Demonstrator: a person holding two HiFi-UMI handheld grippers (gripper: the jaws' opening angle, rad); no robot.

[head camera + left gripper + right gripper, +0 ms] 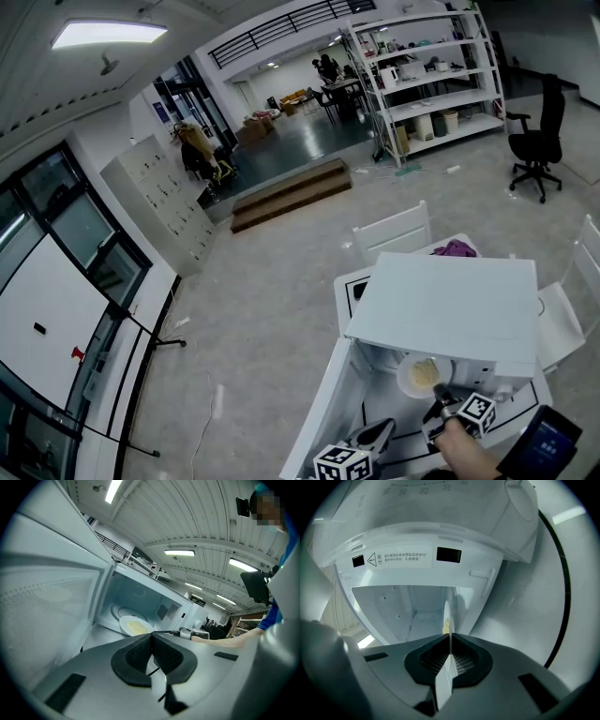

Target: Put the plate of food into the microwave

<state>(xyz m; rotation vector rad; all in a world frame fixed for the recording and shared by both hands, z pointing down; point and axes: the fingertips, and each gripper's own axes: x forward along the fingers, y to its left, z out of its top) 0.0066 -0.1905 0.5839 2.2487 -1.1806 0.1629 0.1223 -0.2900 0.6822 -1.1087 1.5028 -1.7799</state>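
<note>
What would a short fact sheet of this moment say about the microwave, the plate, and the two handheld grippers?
microwave: white, door swung open
plate of food: white, yellowish food on it, at the mouth of the cavity
right gripper: shut on the plate's rim, pointing into the cavity
left gripper: jaws together, nothing between them, held in front of the opening
stage: plate entering the microwave, not yet released
</note>
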